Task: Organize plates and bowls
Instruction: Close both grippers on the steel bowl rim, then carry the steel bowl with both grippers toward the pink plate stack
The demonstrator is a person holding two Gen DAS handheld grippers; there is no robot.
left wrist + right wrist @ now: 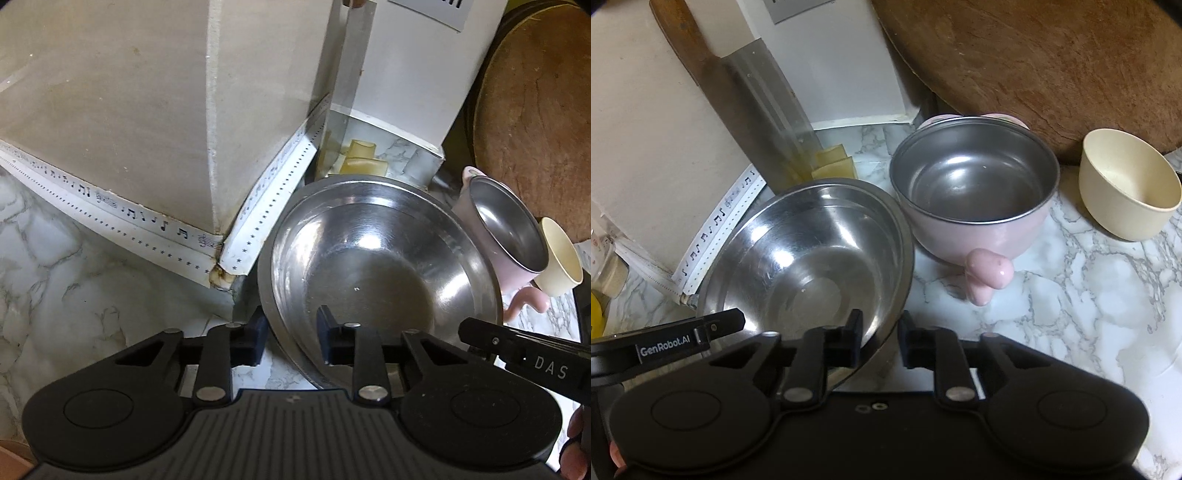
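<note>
A large steel bowl [376,266] sits tilted on the marble counter; it also shows in the right wrist view [812,254]. My left gripper [291,343] straddles its near left rim, one finger inside and one outside, with a gap still showing. My right gripper [881,341] straddles its near right rim the same way. A pink bowl with a steel liner and a pink handle [975,199] stands right of it, also in the left wrist view [506,229]. A cream bowl [1130,184] lies further right, also in the left wrist view [561,258].
A round wooden board [1052,62] leans at the back right. A white box [406,74] and a cleaver blade [764,99] stand behind the steel bowl. Beige wall tiles with a music-note strip [147,221] close the left side. Marble counter [1071,295] extends right.
</note>
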